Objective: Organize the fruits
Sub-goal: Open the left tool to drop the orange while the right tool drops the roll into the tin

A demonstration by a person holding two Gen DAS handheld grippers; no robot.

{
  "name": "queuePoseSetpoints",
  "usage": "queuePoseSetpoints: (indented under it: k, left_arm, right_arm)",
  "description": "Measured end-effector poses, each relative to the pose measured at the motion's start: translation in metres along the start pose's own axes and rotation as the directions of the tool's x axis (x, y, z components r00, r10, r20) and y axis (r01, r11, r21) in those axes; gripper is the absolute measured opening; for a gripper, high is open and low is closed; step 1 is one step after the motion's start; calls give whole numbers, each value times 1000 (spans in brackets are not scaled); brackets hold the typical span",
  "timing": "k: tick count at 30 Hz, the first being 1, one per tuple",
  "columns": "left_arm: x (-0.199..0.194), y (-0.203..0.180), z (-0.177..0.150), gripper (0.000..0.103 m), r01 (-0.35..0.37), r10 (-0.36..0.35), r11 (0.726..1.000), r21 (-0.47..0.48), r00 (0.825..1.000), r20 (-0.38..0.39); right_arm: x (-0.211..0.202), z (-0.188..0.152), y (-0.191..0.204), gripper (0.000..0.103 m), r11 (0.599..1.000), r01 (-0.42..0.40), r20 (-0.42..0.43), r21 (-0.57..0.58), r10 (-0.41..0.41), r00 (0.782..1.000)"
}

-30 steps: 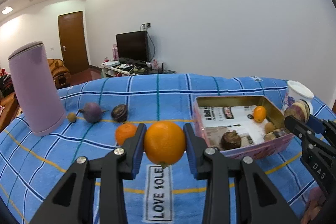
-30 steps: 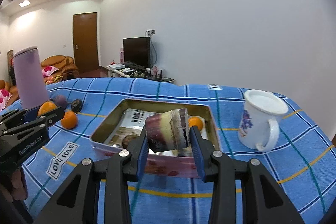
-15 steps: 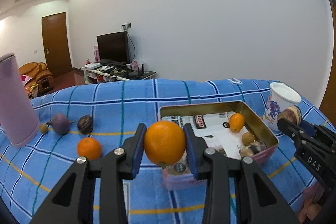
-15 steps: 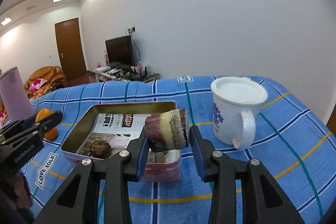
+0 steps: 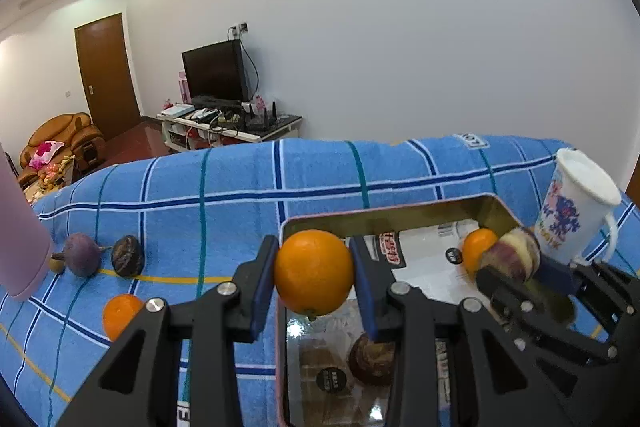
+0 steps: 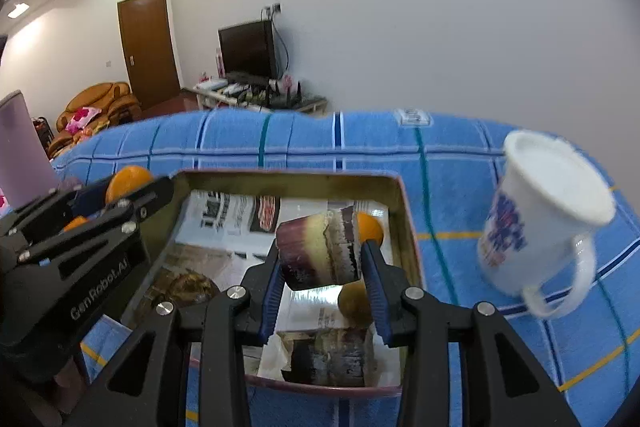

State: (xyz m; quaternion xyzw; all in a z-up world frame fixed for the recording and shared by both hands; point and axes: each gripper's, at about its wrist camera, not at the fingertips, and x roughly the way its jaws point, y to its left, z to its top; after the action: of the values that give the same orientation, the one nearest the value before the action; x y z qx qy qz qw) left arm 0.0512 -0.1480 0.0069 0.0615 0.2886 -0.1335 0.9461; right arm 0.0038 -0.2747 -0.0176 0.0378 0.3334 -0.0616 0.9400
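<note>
My left gripper [image 5: 314, 273] is shut on a large orange [image 5: 314, 273] and holds it over the near left corner of the metal tin [image 5: 384, 213]. My right gripper [image 6: 322, 255] is shut on a purple sugarcane piece [image 6: 318, 253] and holds it over the tin's [image 6: 288, 181] right half. In the tin lie a small orange [image 5: 476, 253], a dark round fruit [image 5: 370, 359], another sugarcane piece [image 6: 328, 359] and a small brownish fruit [image 6: 352, 301]. On the blue cloth, left of the tin, lie an orange [image 5: 120, 313], a dark fruit [image 5: 128, 255] and a purple fruit [image 5: 82, 253].
A white mug [image 6: 544, 211] stands right of the tin, also in the left wrist view [image 5: 576, 211]. A tall pink tumbler [image 5: 20, 239] stands at the far left. The blue checked cloth [image 5: 240, 187] covers the table. The far table edge lies behind the tin.
Both grippers have moved forward and now hang over the tin, each still holding its fruit. The left one came in from the left over the tin's near corner.
</note>
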Motion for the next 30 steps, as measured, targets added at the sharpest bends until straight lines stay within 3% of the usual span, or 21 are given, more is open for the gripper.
queuePoseSetpoints:
  k: [15,24,27,30]
  left_arm:
    - [32,-6,-2,38,14,-13,1000,2,995,-96]
    - [34,-3,1,40,17,-17,1000,-1,995,-96]
    - [31,-5,-1,53,41,-40,999,7,995,-89]
    - [22,-14,-3,75,56,-54,998,39,997,-54]
  right_arm:
    - [16,4,-5,40,997,-80,-58,12,80,995]
    - [3,0,-10,61,990,-132,-4,45,132,991]
    - [-9,-2,-15,62,989,-132,48,71,129,991]
    - [-23,-4,-20,63,991,-88,104,96,78,992]
